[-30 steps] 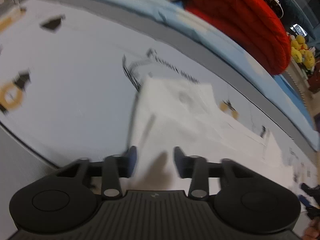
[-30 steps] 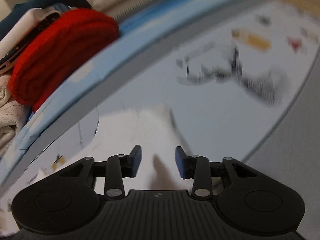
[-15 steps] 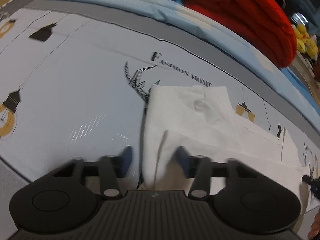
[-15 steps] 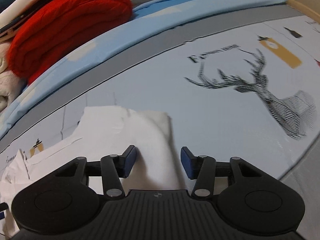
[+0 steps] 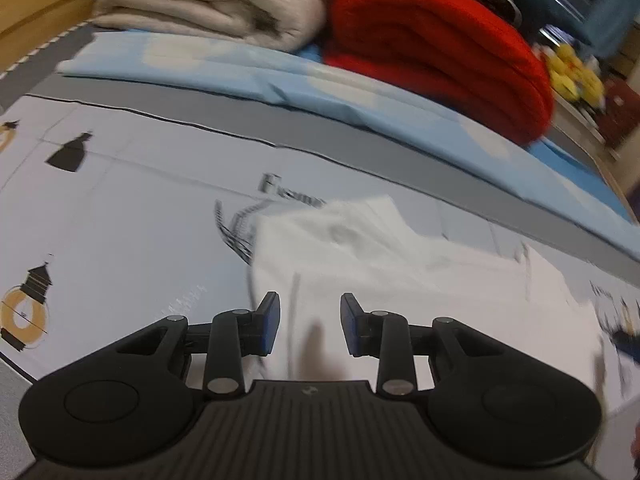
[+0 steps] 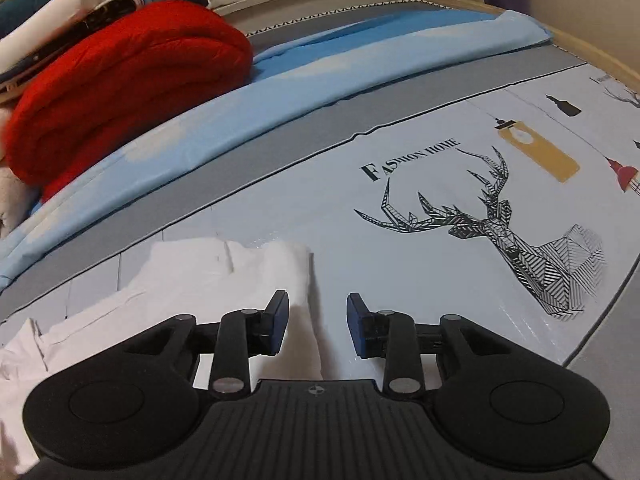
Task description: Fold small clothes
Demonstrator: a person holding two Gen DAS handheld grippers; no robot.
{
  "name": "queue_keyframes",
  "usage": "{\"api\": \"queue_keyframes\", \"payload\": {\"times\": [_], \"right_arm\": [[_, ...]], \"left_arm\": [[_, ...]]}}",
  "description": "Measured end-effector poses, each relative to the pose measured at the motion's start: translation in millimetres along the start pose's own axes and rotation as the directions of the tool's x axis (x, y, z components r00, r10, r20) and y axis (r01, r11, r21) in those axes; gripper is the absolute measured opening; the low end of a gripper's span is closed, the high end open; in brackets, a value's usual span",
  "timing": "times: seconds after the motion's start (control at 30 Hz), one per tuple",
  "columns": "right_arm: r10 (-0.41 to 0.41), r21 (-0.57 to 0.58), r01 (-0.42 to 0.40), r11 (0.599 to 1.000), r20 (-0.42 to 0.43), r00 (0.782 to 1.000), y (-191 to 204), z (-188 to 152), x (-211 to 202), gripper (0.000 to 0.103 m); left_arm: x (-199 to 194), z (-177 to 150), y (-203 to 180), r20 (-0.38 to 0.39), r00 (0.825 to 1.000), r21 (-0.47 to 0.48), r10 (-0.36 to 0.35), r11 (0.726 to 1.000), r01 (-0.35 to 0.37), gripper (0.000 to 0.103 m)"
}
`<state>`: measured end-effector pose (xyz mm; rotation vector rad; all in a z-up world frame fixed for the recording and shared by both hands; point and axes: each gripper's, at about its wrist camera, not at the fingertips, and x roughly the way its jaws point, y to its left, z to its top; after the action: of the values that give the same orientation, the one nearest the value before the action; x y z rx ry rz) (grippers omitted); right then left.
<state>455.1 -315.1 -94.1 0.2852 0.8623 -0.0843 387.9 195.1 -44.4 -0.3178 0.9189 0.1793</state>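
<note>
White garment [image 5: 360, 248] lies flat on the printed mat [image 6: 400, 240] (deer motif to one side). Left gripper [image 5: 308, 320], jaws just reopened, hovers over its edge gripping nothing; right gripper [image 6: 318, 322], jaws narrowing, straddles the cloth's edge, pads clear.

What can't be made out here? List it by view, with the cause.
- Left wrist view: the white garment is smeared by motion blur, so its type and folds are unreadable; its right end runs off the frame.
- Left wrist view: the printed lettering on the mat is blurred and partly covered by the garment.
- Right wrist view: the garment's near part is hidden behind the right gripper.
</note>
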Motion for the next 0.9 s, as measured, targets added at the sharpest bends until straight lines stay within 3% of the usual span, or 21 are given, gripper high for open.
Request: {"api": "queue_keyframes", "payload": {"times": [0.1,0.17,0.2,0.23,0.27,0.33,0.4,0.47,0.53,0.6,0.7,0.73,0.83,0.9], "right_arm": [[0.096,-0.047,-0.096,0.994,-0.009,0.995,4,-4,-12,0.035],[0.121,-0.080,-0.133,0.988,-0.140,0.983,1,-10,-1,0.040],[0.046,-0.119,-0.073,0.990,-0.214,0.976,-1,-19,9,0.041],[-0.027,-0.143,-0.008,0.990,-0.240,0.970,-5,-28,14,0.055],[-0.057,-0.136,0.024,0.990,-0.247,0.967,-11,-33,14,0.061],[-0.046,-0.100,0.022,0.995,-0.246,0.968,-15,-30,1,0.056],[-0.067,-0.127,0.047,0.991,-0.158,0.985,-11,-22,-29,0.051],[-0.048,-0.137,0.040,0.990,-0.054,0.997,-8,-15,-64,0.051],[0.014,-0.087,-0.012,0.996,0.026,1.000,-12,-8,-103,0.051],[0.068,-0.041,-0.064,0.997,0.112,0.991,-18,-8,-146,0.051],[0.148,-0.059,-0.139,0.989,0.210,0.966,-29,-26,-215,0.051],[0.165,-0.074,-0.152,0.986,0.237,0.957,-40,-34,-235,0.051],[0.190,-0.139,-0.155,0.978,0.288,0.939,-61,-74,-287,0.052],[0.179,-0.162,-0.138,0.977,0.278,0.944,-79,-104,-302,0.052]], "left_arm": [[13,-13,0,-0.108,0.994,0.030,-0.011,0.999,0.014,0.036],[32,-31,10,-0.239,0.970,0.028,0.049,0.999,-0.043,0.036],[31,-36,14,-0.241,0.970,0.015,0.045,0.999,-0.042,0.037],[24,-35,12,-0.232,0.971,0.018,0.050,0.999,-0.047,0.035],[14,-32,6,-0.227,0.971,0.041,0.072,0.997,-0.064,0.035],[-18,-27,-10,-0.126,0.990,0.102,0.067,0.993,-0.054,0.036],[-56,-27,-24,-0.008,1.000,0.151,0.028,0.988,-0.026,0.036],[-91,-35,-33,0.094,0.995,0.183,-0.018,0.983,0.001,0.037],[-123,-47,-37,0.151,0.988,0.193,-0.005,0.981,-0.025,0.037],[-157,-63,-36,0.176,0.984,0.176,0.002,0.984,-0.034,0.038],[-215,-103,-25,0.210,0.977,0.153,-0.032,0.988,0.000,0.057],[-230,-120,-23,0.223,0.974,0.155,-0.029,0.988,-0.006,0.059],[-259,-172,-9,0.226,0.974,0.183,-0.019,0.983,-0.023,0.059],[-268,-207,4,0.202,0.979,0.196,-0.021,0.980,-0.019,0.058]]}}
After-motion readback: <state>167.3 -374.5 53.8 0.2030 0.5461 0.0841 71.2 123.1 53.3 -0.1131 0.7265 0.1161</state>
